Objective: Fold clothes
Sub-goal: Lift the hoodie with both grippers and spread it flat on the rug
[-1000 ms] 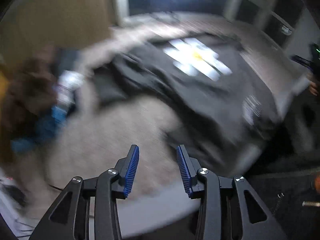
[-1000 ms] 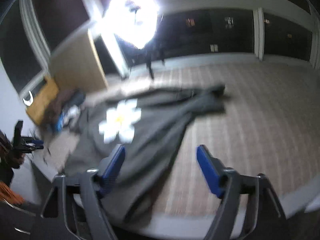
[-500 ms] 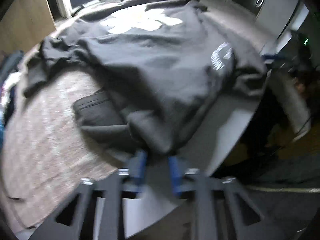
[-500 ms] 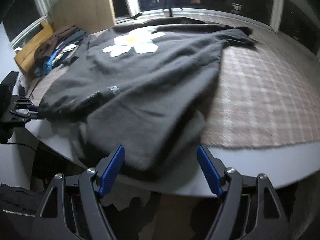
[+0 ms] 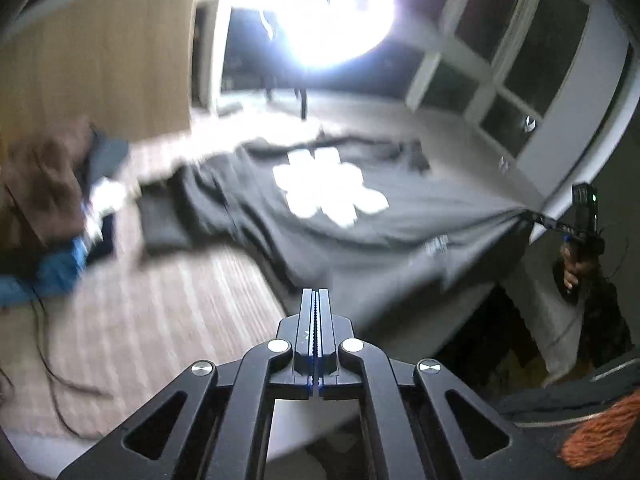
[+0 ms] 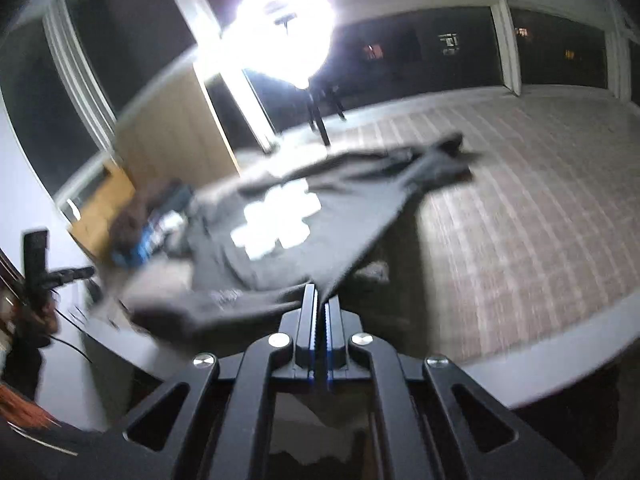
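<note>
The left gripper [image 5: 316, 300] and right gripper [image 6: 320, 300], black-framed with blue pads, each have jaws clamped on the near hem of a dark grey sweatshirt with a white flower print [image 5: 328, 200]. The garment hangs stretched off the near edge of the round white table [image 6: 560, 344], its far end lying on the checked beige cloth [image 6: 520, 208]. Beyond the sweatshirt, a pile of brown and blue clothes [image 5: 48, 200] sits close; a hard pull could drag the cloth askew or slip the hem.

Bare checked cloth [image 6: 520, 208] right of sweatshirt [image 6: 304, 240], clothes pile [image 5: 48, 200] crowding left edge
</note>
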